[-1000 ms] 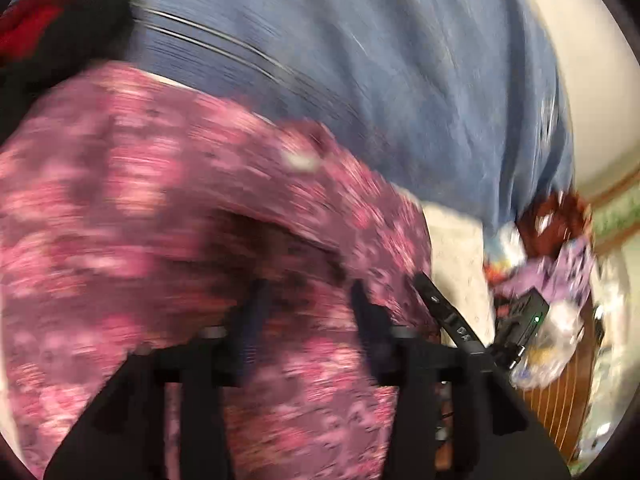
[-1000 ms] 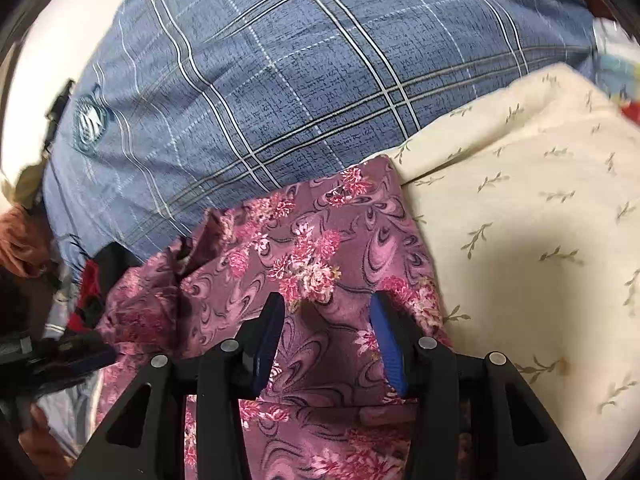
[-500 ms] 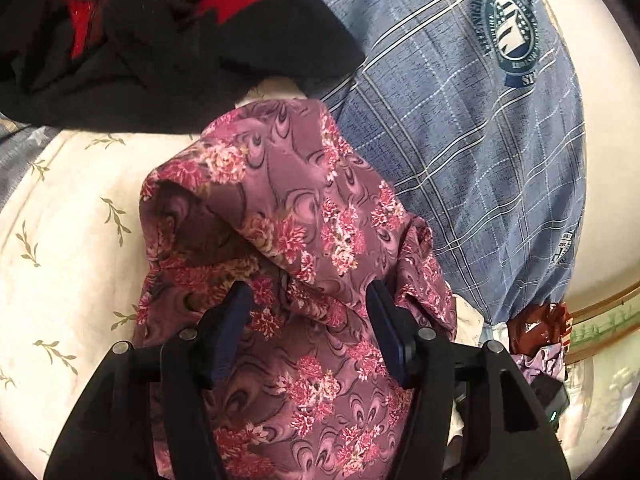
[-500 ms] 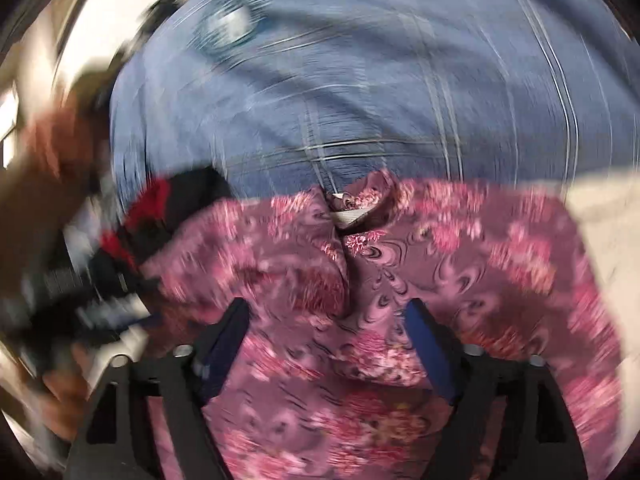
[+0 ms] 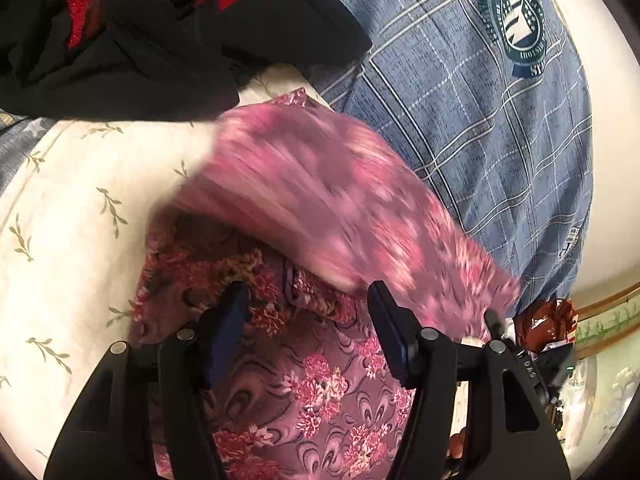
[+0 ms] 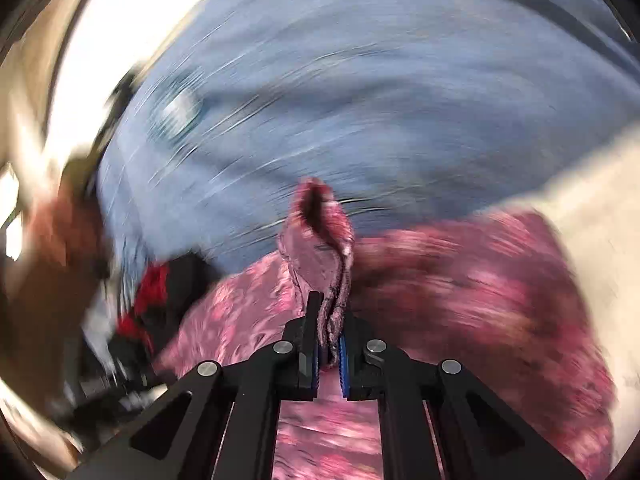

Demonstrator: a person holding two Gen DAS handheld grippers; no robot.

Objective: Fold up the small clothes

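A purple-pink floral garment [image 5: 320, 380] lies on a cream sheet with a leaf print [image 5: 80, 208]. My left gripper [image 5: 308, 320] is open, its jaws standing on either side of a rumpled part of the garment. A blurred flap of the garment [image 5: 320, 200] is moving above it. In the right wrist view my right gripper [image 6: 330, 344] is shut on a bunched edge of the same garment [image 6: 320, 240] and holds it lifted. The rest of the garment [image 6: 480, 292] hangs blurred below.
A blue plaid cloth with a round crest [image 5: 480, 112] lies at the back and right. A black and red garment [image 5: 140, 28] is heaped at the back left. Cluttered items [image 5: 544, 328] stand at the right edge.
My right gripper has shut on the garment's edge and is swinging it up fast. A flap of the garment has risen over the left gripper. The left gripper stays open.
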